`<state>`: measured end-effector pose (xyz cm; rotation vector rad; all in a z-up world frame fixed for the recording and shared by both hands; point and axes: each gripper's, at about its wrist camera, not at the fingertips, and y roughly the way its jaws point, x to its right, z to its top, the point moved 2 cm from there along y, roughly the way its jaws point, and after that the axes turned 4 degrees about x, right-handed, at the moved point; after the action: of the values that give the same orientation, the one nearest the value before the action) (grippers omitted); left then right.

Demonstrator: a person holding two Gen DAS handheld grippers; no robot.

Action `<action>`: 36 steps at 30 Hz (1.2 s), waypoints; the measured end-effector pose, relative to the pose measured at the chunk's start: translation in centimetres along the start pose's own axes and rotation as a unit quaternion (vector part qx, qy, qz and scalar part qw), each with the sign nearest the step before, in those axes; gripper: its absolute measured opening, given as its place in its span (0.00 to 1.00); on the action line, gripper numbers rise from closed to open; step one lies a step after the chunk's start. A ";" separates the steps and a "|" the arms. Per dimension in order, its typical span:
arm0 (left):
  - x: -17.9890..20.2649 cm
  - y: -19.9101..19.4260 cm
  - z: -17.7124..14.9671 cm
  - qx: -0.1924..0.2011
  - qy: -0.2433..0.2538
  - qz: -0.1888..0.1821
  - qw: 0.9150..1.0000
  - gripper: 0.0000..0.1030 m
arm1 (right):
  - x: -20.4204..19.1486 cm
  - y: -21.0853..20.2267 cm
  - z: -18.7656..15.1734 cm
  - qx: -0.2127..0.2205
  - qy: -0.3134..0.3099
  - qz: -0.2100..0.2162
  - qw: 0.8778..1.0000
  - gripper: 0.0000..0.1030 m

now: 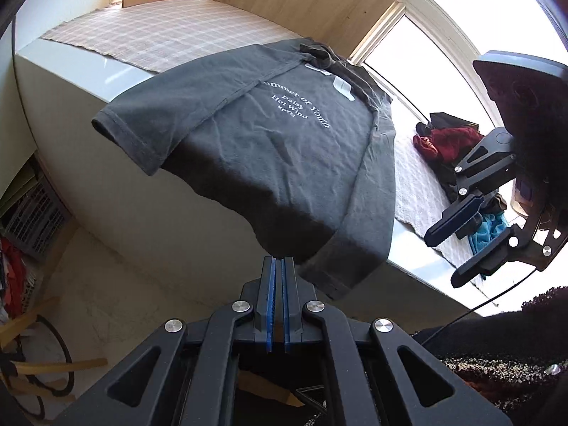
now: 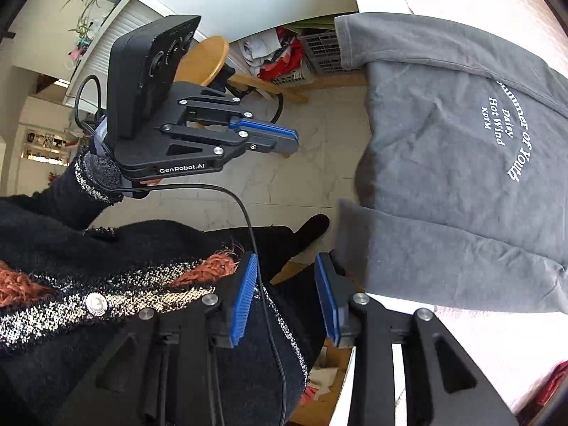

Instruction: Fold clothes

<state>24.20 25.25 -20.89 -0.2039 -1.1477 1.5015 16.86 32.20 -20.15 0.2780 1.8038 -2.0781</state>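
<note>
A dark grey T-shirt (image 1: 269, 149) with white lettering lies print-up on a white ledge (image 1: 117, 81), its lower part hanging over the edge. One sleeve (image 1: 124, 135) sticks out to the side; the other side is folded inward. My left gripper (image 1: 278, 261) is shut, its tips just below the hanging hem, with no cloth visible between the pads. Seen from the right wrist, the left gripper (image 2: 294, 140) is clear of the T-shirt (image 2: 461, 163). My right gripper (image 2: 287, 257) is open and empty, one finger close beside the shirt's lower corner; it also shows as the right gripper (image 1: 441, 261) over the ledge.
A pile of red, dark and blue clothes (image 1: 447, 142) lies on a white textured mat (image 1: 415, 184) by the window. A checked mat (image 1: 159, 35) covers the far ledge. On the floor stand a laundry basket (image 2: 319, 53) and a wooden stool (image 2: 209, 56). A cable (image 2: 248, 220) crosses the person's knitted sleeve (image 2: 99, 177).
</note>
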 end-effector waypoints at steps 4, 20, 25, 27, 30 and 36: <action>2.7 2.2 -0.2 -0.030 0.055 -0.016 0.998 0.01 | 4.4 -1.5 -1.2 0.020 0.038 -0.065 0.997 0.33; 4.7 8.0 -0.4 -0.102 0.242 -0.023 0.965 0.13 | 27.6 -10.3 -4.0 0.081 0.339 -0.231 0.908 0.33; 5.0 9.0 0.4 -0.107 0.249 -0.032 0.962 0.13 | 30.0 -9.4 -3.3 0.067 0.366 -0.238 0.897 0.33; 5.0 9.1 0.5 -0.110 0.249 -0.038 0.961 0.13 | 30.6 -9.0 -3.0 0.057 0.373 -0.239 0.894 0.33; 4.4 9.0 0.5 -0.109 0.244 -0.050 0.962 0.05 | 31.5 -8.4 -2.6 0.041 0.384 -0.242 0.890 0.33; 3.3 8.1 0.6 -0.106 0.235 -0.066 0.964 0.01 | 33.1 -7.4 -1.8 0.013 0.400 -0.248 0.882 0.31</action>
<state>17.35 28.98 -25.01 -0.5871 -0.9120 1.1300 -16.44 29.81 -26.47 0.8706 2.5203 -2.5654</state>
